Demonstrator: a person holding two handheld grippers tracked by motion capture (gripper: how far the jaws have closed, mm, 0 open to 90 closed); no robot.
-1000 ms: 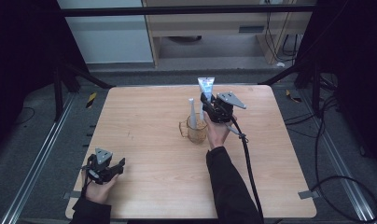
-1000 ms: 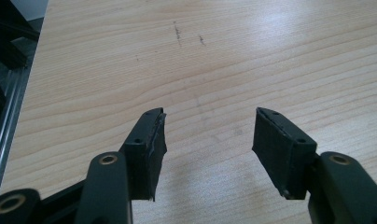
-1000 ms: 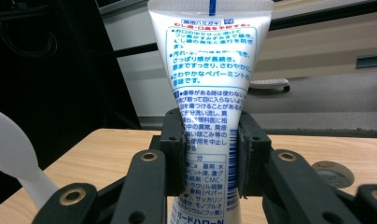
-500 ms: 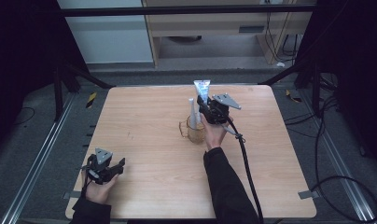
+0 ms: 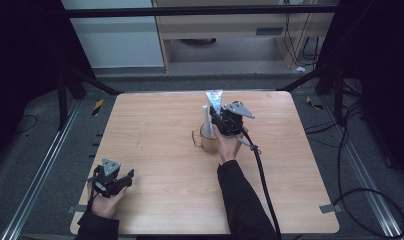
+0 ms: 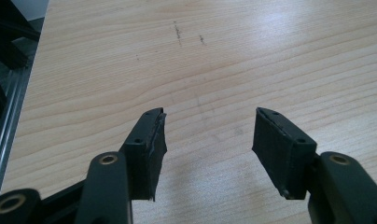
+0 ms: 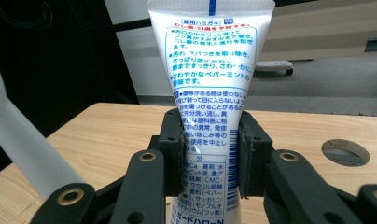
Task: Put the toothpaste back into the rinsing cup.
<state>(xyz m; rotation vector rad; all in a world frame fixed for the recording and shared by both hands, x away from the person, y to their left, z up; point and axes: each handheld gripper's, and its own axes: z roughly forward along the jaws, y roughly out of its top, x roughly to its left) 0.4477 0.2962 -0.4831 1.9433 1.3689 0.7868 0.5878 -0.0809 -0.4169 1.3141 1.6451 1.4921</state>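
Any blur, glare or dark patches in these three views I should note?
High view: dark surround, evenly lit table, soft and low in detail. Left gripper view: jaws sharp, mild glare on the far wood. Right gripper view: tube print crisp, the white stick at left blurred, the background soft.

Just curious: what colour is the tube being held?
White with blue print, the tube shows best in the right gripper view.

The wooden counter (image 5: 155, 125) bears faint dark scuff marks (image 6: 178, 31) ahead of the left tool (thin, short streaks). A round hole (image 7: 344, 152) is cut in the counter to the right of the right tool. Black cables (image 5: 362, 187) trail over the grey floor (image 5: 35, 165).
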